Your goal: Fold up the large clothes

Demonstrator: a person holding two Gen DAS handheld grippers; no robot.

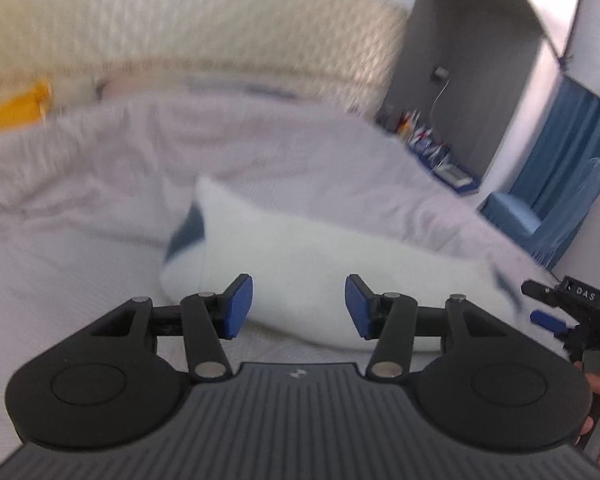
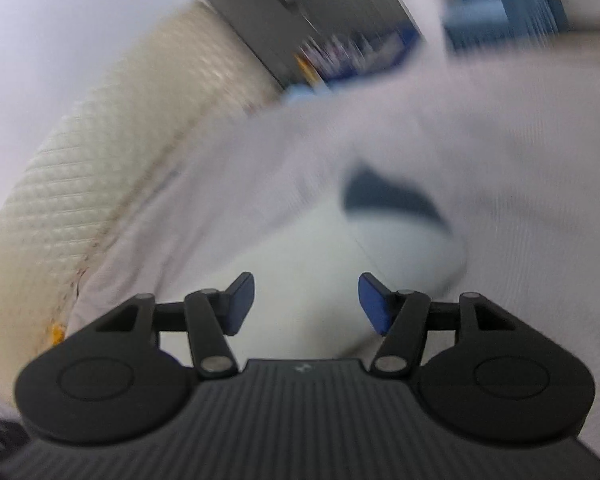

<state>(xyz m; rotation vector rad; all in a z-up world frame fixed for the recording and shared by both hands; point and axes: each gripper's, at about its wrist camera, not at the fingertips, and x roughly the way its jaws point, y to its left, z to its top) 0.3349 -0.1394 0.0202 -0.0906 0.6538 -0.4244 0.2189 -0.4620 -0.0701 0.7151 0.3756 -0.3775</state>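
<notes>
Each gripper, the left gripper [image 1: 299, 306] and the right gripper [image 2: 306, 304], is built of black linkage arms with silver pivot pins, blue pads [image 1: 239, 306], round black housings and a ribbed grey body bearing a small pale logo.

The white garment [image 1: 300, 248] was soft matt cloth with a dark blue part at its collar, and it lay on the bed sheet [image 1: 80, 184], a pale cloth with a fine ribbed weave. Behind the garment, the headboard [image 1: 180, 20] looked cream, quilted and slightly glossy. In front of the garment, the left gripper [image 1: 299, 306] was matt black plastic with blue pads [image 1: 239, 306] and bright metal pins.
</notes>
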